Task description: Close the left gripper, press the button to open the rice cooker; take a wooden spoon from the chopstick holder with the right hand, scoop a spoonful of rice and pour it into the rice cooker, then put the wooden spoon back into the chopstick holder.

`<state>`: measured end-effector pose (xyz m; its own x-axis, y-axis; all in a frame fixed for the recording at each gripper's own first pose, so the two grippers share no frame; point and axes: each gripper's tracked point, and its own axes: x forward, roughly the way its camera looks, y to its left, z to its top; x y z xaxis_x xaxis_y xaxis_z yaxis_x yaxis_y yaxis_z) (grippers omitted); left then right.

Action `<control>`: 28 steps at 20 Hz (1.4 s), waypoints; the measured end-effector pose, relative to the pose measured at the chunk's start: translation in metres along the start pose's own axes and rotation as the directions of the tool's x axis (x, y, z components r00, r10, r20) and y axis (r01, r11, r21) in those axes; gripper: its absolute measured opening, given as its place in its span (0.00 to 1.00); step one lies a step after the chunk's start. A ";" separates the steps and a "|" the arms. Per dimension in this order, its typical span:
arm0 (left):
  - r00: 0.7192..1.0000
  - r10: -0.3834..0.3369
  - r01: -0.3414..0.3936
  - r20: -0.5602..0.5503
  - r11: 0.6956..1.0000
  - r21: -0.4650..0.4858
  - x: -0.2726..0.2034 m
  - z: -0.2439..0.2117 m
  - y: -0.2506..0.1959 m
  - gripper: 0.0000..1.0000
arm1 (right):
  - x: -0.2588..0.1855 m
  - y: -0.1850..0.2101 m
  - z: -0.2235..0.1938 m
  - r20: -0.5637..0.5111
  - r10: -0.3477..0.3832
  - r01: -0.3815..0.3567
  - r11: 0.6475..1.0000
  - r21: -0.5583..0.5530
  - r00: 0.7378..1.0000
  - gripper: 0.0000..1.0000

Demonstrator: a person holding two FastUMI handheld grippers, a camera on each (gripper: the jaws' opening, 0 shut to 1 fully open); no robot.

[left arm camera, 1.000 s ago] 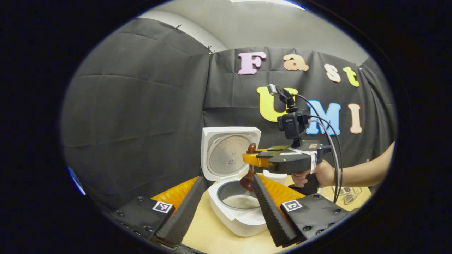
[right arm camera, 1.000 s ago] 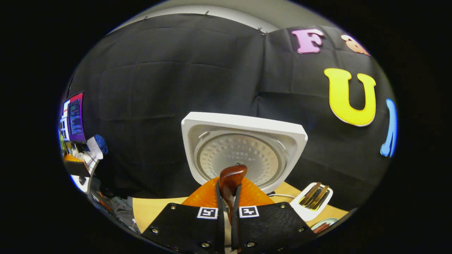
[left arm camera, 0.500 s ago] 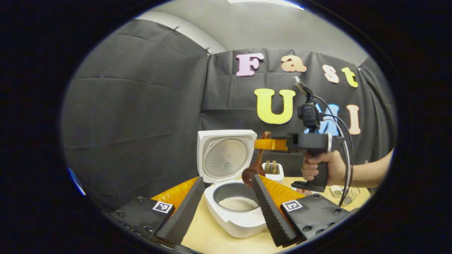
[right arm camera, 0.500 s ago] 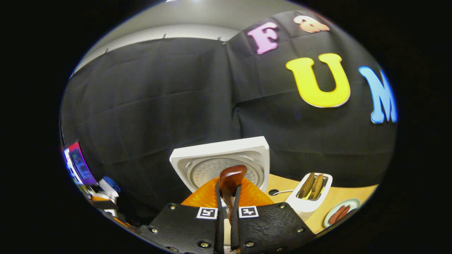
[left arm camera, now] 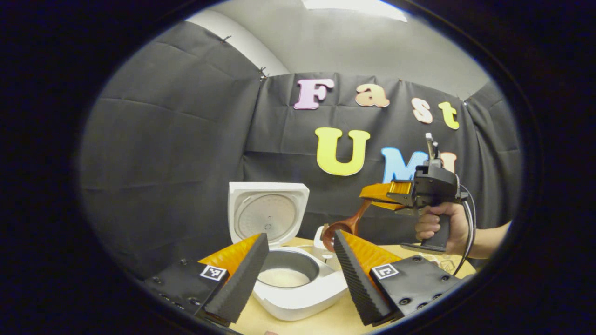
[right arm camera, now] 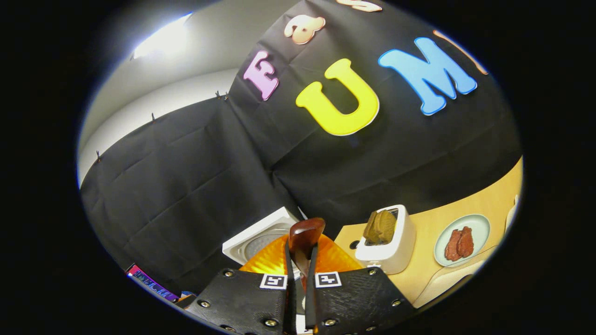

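The white rice cooker (left arm camera: pixel 298 291) stands with its lid (left arm camera: pixel 266 214) raised, and white rice (left arm camera: pixel 282 277) lies in the inner pot. My left gripper (left arm camera: pixel 298 260) is open in front of it, one finger on each side of the pot. To the right, a hand holds my right gripper (left arm camera: pixel 379 193), shut on the wooden spoon (left arm camera: pixel 347 224); its bowl hangs down beside the cooker. In the right gripper view, the spoon's handle end (right arm camera: pixel 305 235) sticks up between the fingers of my right gripper (right arm camera: pixel 300 260), and the cooker lid (right arm camera: pixel 258 237) shows behind them.
A white toaster (right arm camera: pixel 389 239) with toast in its slots stands on the wooden table (right arm camera: pixel 470 209). A plate (right arm camera: pixel 461 239) with reddish food lies to its right. Black cloth walls close in the back and left.
My right gripper has lifted the spoon out of the pot and swung away to the right, tilting the view. The left gripper drifted slightly right; the cooker now sits further left in its view.
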<state>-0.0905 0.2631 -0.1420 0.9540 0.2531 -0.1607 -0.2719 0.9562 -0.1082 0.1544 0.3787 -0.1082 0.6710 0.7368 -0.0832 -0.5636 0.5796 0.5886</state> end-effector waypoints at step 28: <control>0.956 -0.292 0.290 0.008 0.953 0.087 0.022 0.015 -0.194 0.99 | -0.292 -0.236 0.059 0.170 -0.491 0.443 0.860 0.254 0.855 0.07</control>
<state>-0.0143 0.0851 -0.1094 0.9928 -0.0356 -0.1141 0.0283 0.9975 -0.0646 0.1198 0.0061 -0.1755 0.9318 0.2862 -0.2234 -0.0646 0.7363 0.6736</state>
